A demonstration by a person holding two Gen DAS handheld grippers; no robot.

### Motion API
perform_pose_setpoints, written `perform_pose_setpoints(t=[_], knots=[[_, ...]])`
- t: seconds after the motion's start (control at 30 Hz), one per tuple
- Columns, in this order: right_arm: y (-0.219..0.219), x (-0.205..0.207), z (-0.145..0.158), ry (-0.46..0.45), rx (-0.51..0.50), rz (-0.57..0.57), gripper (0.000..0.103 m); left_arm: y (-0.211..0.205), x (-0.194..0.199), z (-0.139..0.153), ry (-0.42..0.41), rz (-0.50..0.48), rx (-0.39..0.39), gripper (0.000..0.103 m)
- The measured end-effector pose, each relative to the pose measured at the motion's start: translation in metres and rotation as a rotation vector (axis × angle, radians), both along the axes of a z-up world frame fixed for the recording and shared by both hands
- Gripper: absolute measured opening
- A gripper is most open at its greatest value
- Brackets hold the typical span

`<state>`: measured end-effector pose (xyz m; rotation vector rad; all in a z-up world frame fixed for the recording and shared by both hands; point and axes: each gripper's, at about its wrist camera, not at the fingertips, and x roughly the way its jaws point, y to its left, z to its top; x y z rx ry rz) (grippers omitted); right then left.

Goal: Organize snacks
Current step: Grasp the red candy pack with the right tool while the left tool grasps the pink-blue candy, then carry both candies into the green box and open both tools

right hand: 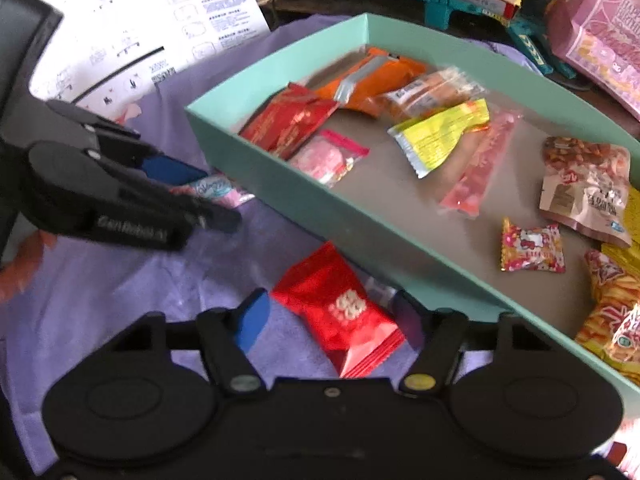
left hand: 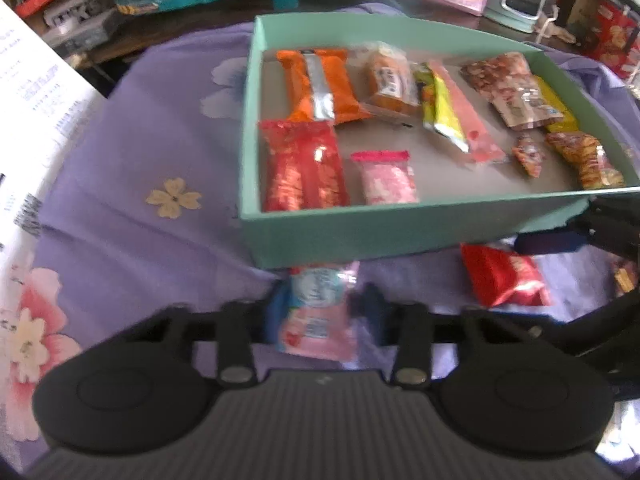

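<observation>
**Both grippers down on loose snacks in front of the box**

Left gripper (left hand: 320, 304): jaws narrowed around the pink-and-blue packet (left hand: 318, 312), blue pads at its left and right edges. Contact on the left edge looks real; right side too blurred to confirm a firm pinch. Packet flat on the purple floral cloth (left hand: 132, 216), just in front of the near wall of the teal box (left hand: 360, 228). Same gripper visible from the right wrist view (right hand: 208, 196), pointing down at the packet (right hand: 218, 190) beside the box's near corner.

Right gripper (right hand: 332, 320): about half open, straddling the red packet (right hand: 344, 310). Blue pad on the left clear of the wrapper, gap visible; the other pad close to the packet's right end, touch not resolvable. Not gripped. Red packet lying on the cloth, just outside the box's near wall, angled across the jaw line. Also seen in the left wrist view (left hand: 502, 280), right of the pink-and-blue packet, with a right gripper finger (left hand: 552, 240) above it.

Inside the box (right hand: 280, 184), on a grey floor: orange packet (left hand: 320, 84), red foil packet (left hand: 302, 168), small pink packet (left hand: 386, 178), yellow sachet (right hand: 440, 136), long pink stick (right hand: 480, 164), nut pouch (right hand: 584, 184), small candy (right hand: 532, 250). All lying flat, mostly apart.

Printed sheet (right hand: 152, 20) on the cloth left of the box. Clutter behind.
</observation>
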<state>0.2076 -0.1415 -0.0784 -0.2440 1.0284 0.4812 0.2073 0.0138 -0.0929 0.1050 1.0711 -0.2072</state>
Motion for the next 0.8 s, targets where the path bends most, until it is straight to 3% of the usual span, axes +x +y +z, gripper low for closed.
perform_pose_setpoints(t=[0.1, 0.17, 0.27, 0.43, 0.6, 0.73, 0.8], knots=[[-0.001, 0.0, 0.0, -0.005, -0.015, -0.031, 0.045, 0.003, -0.001, 0.001, 0.0, 0.0, -0.016, 0.032], [-0.007, 0.001, 0.002, -0.003, -0.015, -0.075, 0.026, 0.004, -0.004, 0.002, 0.001, -0.003, -0.021, 0.03], [-0.016, -0.003, 0.003, 0.011, 0.005, -0.137, 0.021, 0.007, -0.013, 0.005, 0.008, -0.007, -0.038, 0.03], [-0.022, -0.019, 0.004, 0.027, 0.034, -0.167, 0.019, 0.013, -0.027, 0.007, 0.05, -0.005, -0.081, 0.03], [-0.017, -0.033, 0.008, 0.057, 0.036, -0.149, 0.02, 0.009, -0.039, 0.007, 0.047, -0.013, -0.052, 0.032], [-0.013, -0.032, 0.008, 0.046, 0.017, -0.159, 0.029, 0.009, -0.036, 0.007, 0.047, -0.002, -0.05, 0.033], [-0.011, -0.03, 0.008, 0.036, 0.013, -0.158, 0.03, 0.008, -0.033, 0.007, 0.047, -0.005, -0.052, 0.034]])
